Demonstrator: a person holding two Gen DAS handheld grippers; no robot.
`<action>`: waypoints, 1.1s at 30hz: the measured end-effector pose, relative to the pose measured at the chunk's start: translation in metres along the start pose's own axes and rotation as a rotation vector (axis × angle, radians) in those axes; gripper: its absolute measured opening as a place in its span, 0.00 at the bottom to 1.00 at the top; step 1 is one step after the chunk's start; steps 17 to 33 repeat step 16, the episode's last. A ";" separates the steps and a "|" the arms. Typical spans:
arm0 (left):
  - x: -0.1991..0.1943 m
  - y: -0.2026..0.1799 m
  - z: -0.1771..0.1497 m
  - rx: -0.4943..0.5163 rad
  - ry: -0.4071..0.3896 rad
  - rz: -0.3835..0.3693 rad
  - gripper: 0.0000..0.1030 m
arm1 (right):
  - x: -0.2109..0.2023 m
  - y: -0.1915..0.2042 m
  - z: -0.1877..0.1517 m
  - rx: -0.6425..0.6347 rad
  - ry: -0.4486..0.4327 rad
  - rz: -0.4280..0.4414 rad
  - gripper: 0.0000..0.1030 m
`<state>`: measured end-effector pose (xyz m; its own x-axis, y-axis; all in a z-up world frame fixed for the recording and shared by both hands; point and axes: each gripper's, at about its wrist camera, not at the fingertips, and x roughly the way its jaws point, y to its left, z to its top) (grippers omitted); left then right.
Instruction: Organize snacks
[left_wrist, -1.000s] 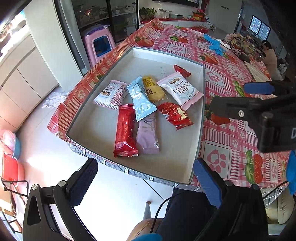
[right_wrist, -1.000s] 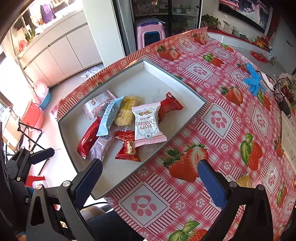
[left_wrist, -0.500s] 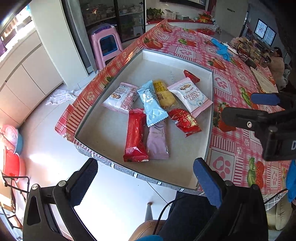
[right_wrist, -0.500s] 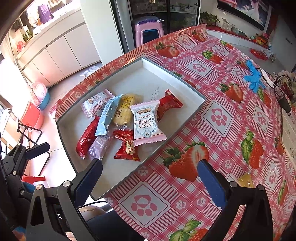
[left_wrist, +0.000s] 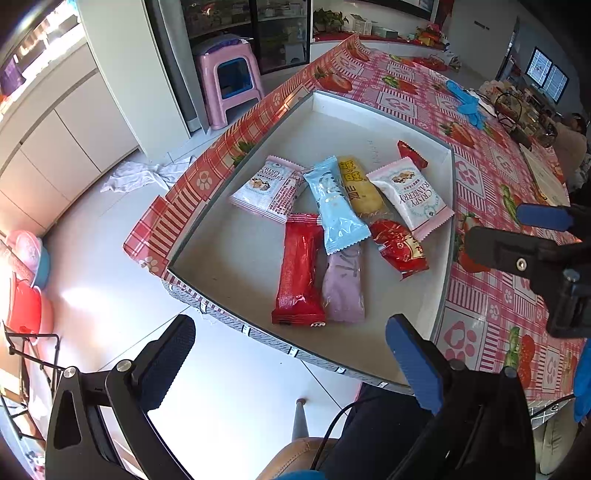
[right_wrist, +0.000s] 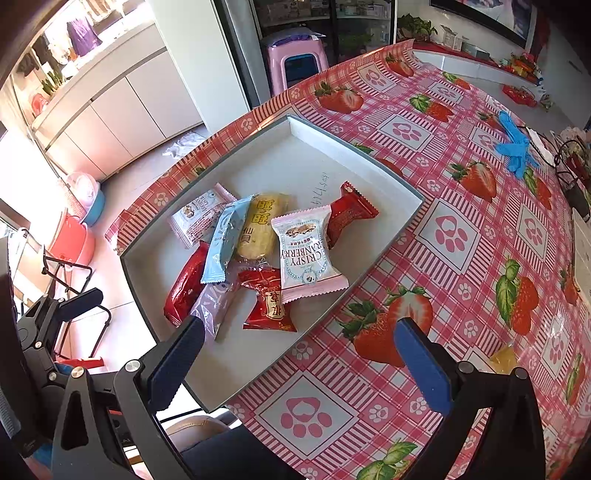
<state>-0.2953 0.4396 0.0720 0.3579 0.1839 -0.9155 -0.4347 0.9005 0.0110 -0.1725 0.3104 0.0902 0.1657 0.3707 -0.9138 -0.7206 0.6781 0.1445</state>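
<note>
a kitchen-dining room with white cabinets, a pink stool by the fridge, and a long table under a red checked tablecloth printed with strawberries and paw marks. on its near corner sits a shallow grey tray, and all the snacks lie in a loose heap in the tray's middle.

compared with a second ago, both cameras have drawn closer to the tray and it fills more of each view; the packets themselves have not shifted at all. so the change is only an approach, and nothing has been sorted yet.

the left gripper hangs off the near edge of the tray, jaws spread wide, nothing between them. the right gripper hovers over the tray's near right corner and the tablecloth, also spread wide and empty.

in the pile: a long red packet lies beside a lilac packet, side by side and touching. a light blue packet lies across the lilac one's far end. a yellow rice cracker is next to it, partly under a pink-and-white cranberry packet. a crinkled red packet sits nearest the right gripper, another red packet pokes out behind the cranberry one, and a white packet lies at the left.

my judgement: the task is at its start, and the overlaps mean the top packets should be lifted first.
</note>
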 end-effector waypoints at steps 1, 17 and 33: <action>0.001 0.000 0.000 0.002 0.000 0.000 1.00 | 0.000 0.000 0.000 0.000 0.001 -0.001 1.00; 0.002 -0.005 0.001 0.010 -0.004 0.005 1.00 | 0.003 -0.001 -0.001 0.001 0.012 0.000 1.00; 0.002 -0.005 0.001 0.010 -0.004 0.005 1.00 | 0.003 -0.001 -0.001 0.001 0.012 0.000 1.00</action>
